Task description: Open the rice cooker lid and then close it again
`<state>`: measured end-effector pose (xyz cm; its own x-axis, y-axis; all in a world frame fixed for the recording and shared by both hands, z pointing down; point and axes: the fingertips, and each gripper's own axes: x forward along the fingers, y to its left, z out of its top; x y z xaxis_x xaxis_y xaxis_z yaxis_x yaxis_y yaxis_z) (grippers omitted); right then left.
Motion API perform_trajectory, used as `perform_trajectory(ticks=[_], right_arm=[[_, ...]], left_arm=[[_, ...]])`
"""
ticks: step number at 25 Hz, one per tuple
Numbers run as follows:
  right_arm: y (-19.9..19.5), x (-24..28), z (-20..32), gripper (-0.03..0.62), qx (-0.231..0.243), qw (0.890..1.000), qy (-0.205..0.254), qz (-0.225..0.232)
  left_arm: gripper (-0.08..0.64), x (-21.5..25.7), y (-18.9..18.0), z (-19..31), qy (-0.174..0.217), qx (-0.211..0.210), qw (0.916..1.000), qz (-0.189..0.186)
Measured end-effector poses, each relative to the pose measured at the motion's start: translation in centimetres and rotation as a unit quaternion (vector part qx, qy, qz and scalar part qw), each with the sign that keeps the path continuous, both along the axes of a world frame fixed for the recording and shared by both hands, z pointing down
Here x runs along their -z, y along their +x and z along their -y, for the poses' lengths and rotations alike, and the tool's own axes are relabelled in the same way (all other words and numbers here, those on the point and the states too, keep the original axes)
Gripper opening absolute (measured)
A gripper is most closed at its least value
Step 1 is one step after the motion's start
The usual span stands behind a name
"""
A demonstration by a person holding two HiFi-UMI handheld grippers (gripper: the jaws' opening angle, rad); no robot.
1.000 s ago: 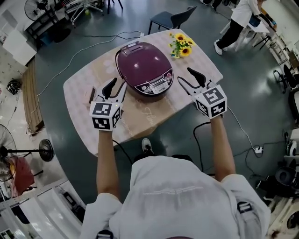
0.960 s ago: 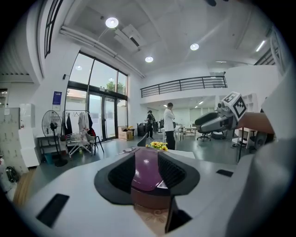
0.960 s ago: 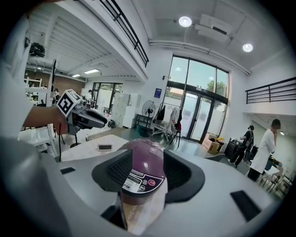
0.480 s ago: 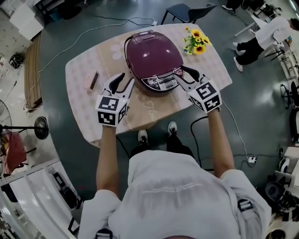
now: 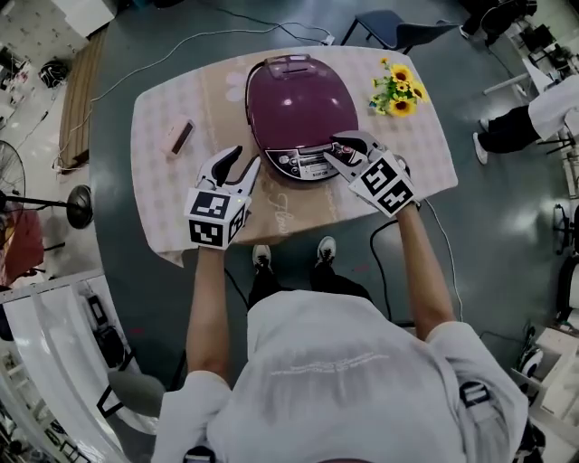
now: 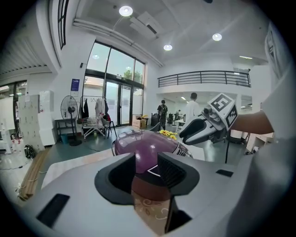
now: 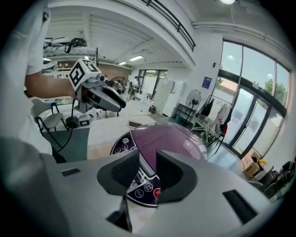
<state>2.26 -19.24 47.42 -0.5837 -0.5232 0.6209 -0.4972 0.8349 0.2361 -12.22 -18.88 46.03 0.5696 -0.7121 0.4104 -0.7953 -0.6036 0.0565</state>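
Note:
A purple rice cooker stands on the table with its lid down; it also shows in the left gripper view and the right gripper view. My left gripper hovers just left of the cooker's front, jaws partly open with nothing between them. My right gripper sits over the right end of the front control panel. Its jaws have just been closing and still show a gap, with only the panel's buttons beyond them.
The table has a pale patterned cloth. A bunch of yellow flowers stands at its right far corner, and a small brown block lies at the left. A chair stands behind the table; a power cord hangs at its front right.
Both grippers have come down toward the cooker's front. The right one swung left onto the control panel, rolled, and its jaws narrowed from wide open. The left gripper's jaws look unchanged.

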Motion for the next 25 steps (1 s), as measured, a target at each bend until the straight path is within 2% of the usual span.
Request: perform_trajectory(ticks=[4,7,10,15,21,25], right_arm=[[-0.4,-1.8,-0.4,0.111,0.057,0.998,-0.009,-0.038],[-0.4,-2.4,-0.1,0.096,0.08,0.995,-0.012,-0.062],[-0.7,-3.1,0.2,0.081,0.095,0.992,-0.012,-0.087],[-1.1,-5.0,-0.1,0.079,0.115,0.985,-0.036,-0.121],[-0.9,-5.3,0.2,0.058,0.115,0.984,-0.025,-0.137],[-1.0,-5.3,0.1,0.054,0.133,0.978,-0.011,-0.159]], left_arm=[[0.158,-0.9,0.5,-0.4,-0.011,0.018,0.9998,0.0],[0.158,-0.8,1.0,-0.5,-0.013,0.015,0.9998,0.002],[0.158,-0.8,1.0,-0.6,-0.013,0.01,0.9999,0.003],[0.158,-1.3,0.4,-0.6,-0.021,0.008,0.9997,-0.001],[0.158,-2.1,0.2,-0.4,-0.031,0.002,0.9995,-0.003],[0.158,-2.4,0.3,-0.2,-0.035,-0.006,0.9994,-0.004]])
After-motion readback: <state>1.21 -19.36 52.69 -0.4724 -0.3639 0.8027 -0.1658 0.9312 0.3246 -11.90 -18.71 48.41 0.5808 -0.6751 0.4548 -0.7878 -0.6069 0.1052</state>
